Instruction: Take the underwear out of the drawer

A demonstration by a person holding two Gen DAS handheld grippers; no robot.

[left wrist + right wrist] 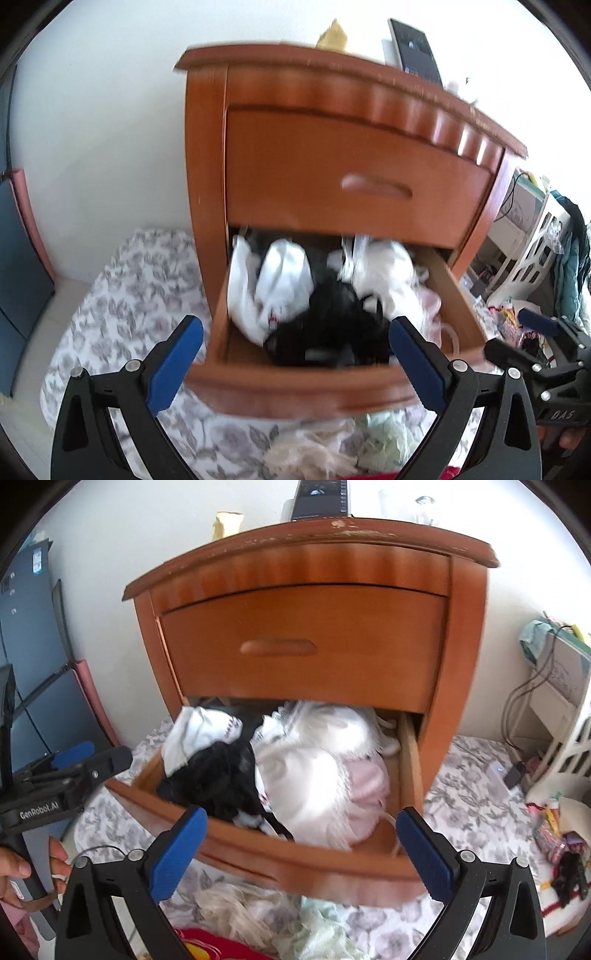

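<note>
A wooden nightstand has its lower drawer [303,384] [295,864] pulled out, stuffed with underwear: white pieces [280,284] [317,771], a black lace piece [332,317] [218,779] and a pale pink piece [365,782]. My left gripper [295,343] is open just in front of the drawer's front edge, nothing between its blue pads. My right gripper [301,834] is open too, fingers straddling the drawer front, empty. Each gripper shows at the edge of the other's view.
The upper drawer [354,177] [303,642] is closed. A phone [417,48] and a yellow item [332,35] sit on top. Clothes [258,915] lie on the floral bedding [122,295] below the drawer. A white rack [561,738] stands right, blue panels [33,664] left.
</note>
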